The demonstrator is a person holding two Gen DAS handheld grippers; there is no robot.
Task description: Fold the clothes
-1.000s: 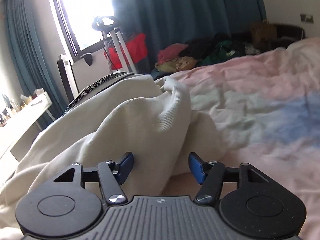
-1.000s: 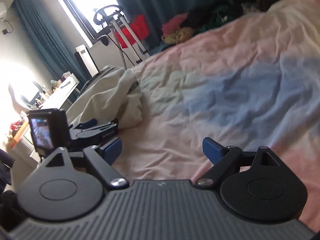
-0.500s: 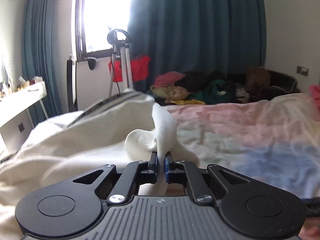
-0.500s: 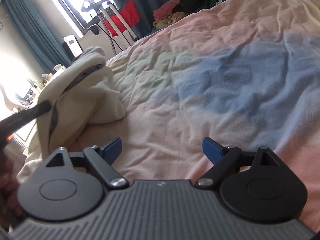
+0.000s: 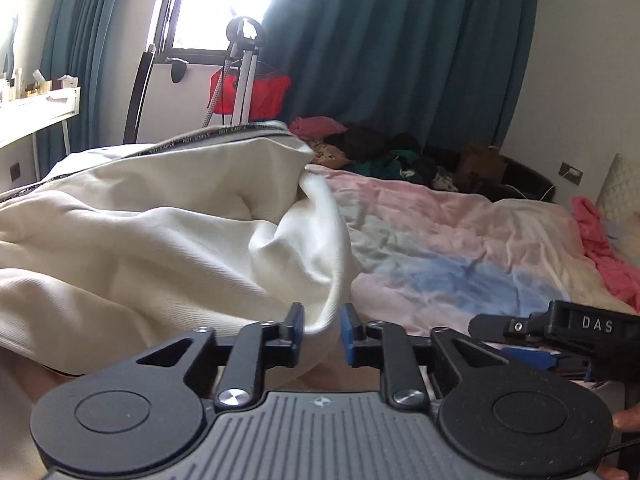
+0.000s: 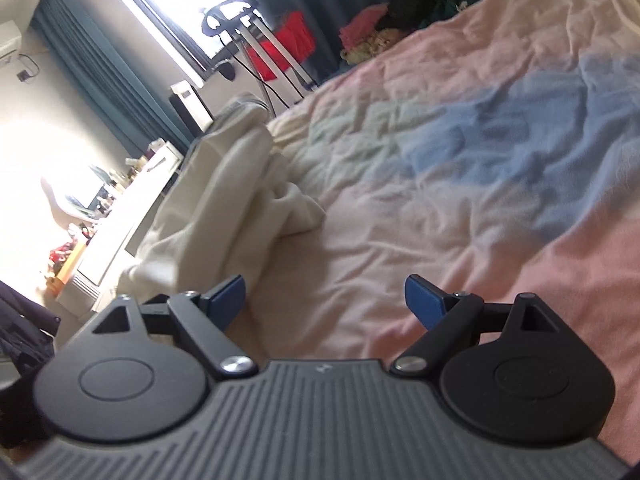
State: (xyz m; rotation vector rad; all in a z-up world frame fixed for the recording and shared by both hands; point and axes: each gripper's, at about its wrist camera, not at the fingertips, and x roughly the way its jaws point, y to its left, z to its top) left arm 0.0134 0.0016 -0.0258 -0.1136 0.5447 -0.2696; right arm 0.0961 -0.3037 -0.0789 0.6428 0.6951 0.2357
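A cream-white garment (image 5: 160, 240) with a dark printed band lies bunched on the left of the bed. One fold of it droops between the blue pads of my left gripper (image 5: 322, 334), whose jaws stand a little apart, not pinching. In the right wrist view the same garment (image 6: 224, 200) is heaped at the left. My right gripper (image 6: 324, 300) is wide open just above the bare sheet, its left pad beside the garment's near edge and nothing between the fingers. That gripper's black body (image 5: 560, 340) also shows low at the right of the left wrist view.
The bed has a pink, blue and pale-green duvet (image 5: 460, 264). A pink cloth (image 5: 600, 252) lies at its right edge. A pile of clothes (image 5: 380, 156) sits beyond the bed under teal curtains. A white stand with a red item (image 5: 248, 88) and a white desk (image 5: 32, 116) are at the left.
The left gripper, shut on the fold half a second ago, has parted its jaws and the cloth has slackened. The right gripper has swung closer to the garment's edge, still open.
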